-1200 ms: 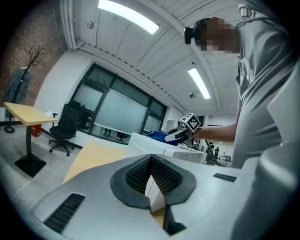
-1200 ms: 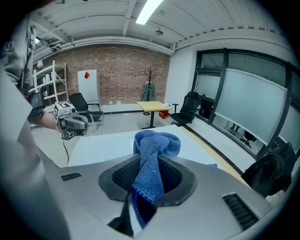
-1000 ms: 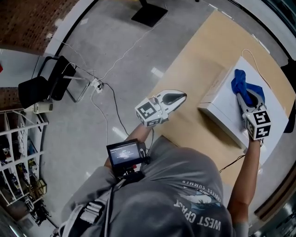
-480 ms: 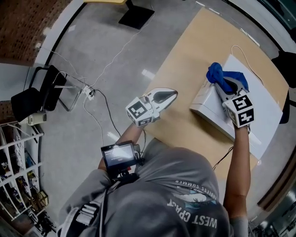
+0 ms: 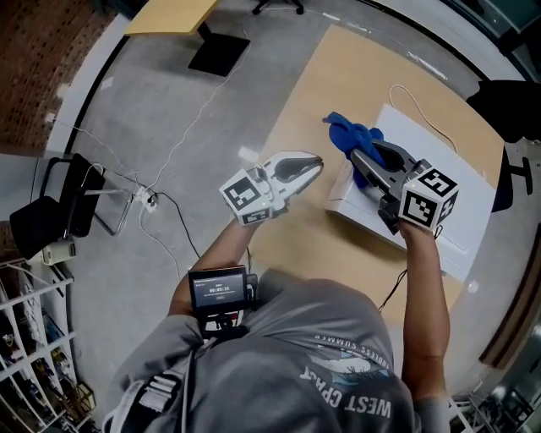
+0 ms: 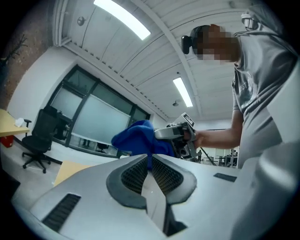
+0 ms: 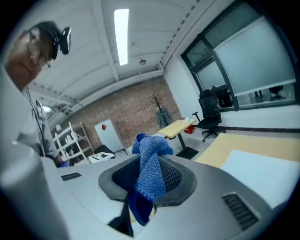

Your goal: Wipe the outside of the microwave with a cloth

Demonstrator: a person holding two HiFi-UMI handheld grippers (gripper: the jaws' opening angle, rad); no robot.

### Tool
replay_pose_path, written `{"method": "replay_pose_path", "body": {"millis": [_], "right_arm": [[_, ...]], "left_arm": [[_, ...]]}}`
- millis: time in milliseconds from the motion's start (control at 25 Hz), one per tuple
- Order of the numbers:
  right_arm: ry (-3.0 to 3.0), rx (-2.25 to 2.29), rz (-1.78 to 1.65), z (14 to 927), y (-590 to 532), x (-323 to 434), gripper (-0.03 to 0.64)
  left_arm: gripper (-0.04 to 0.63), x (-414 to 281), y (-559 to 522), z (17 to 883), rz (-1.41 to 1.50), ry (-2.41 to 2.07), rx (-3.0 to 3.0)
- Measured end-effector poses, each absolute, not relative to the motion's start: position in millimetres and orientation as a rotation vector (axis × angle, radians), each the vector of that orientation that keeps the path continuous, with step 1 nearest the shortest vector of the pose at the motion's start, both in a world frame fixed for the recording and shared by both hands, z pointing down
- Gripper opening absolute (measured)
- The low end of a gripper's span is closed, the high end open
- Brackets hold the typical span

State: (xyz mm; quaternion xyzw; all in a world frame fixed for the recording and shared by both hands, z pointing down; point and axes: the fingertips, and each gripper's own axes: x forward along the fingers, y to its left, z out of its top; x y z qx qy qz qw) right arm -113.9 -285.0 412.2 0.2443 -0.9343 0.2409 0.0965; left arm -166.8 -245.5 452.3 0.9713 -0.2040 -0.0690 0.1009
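Note:
The white microwave lies on the wooden table; its pale top also shows in the right gripper view. My right gripper is shut on a blue cloth, held over the microwave's far left corner. The cloth bunches up between the right gripper's pads and hangs down below them. My left gripper hovers just left of the microwave, shut with nothing in it. From the left gripper I see the cloth ahead, apart from the jaws.
A white cord trails over the table behind the microwave. On the grey floor to the left lie cables and a power strip, beside a black chair and a wire rack. A yellow desk stands far off.
My right gripper has carried the cloth leftward across the microwave's top to its far left corner, rising and rolling. The left gripper has also risen and moved closer to the microwave.

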Motion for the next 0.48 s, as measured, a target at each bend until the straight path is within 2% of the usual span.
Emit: {"method": "replay_pose_path", "body": {"millis": [120, 200, 240, 480], "right_arm": [[-2.895, 0.688, 0.834, 388, -280, -116, 0.098], [-2.928, 0.65, 0.83, 379, -274, -118, 0.098], [-2.935, 0.629, 0.818, 376, -272, -119, 0.098], [-2.951, 0.544, 0.759, 368, -261, -120, 0.098]], "left_arm": [[0.043, -151, -253, 430, -0.304, -0.514, 2.877], [0.217, -142, -257, 417, -0.368, -0.458, 2.858], [0.257, -138, -258, 411, -0.391, -0.432, 2.854], [0.325, -113, -255, 393, -0.431, -0.309, 2.883]]}}
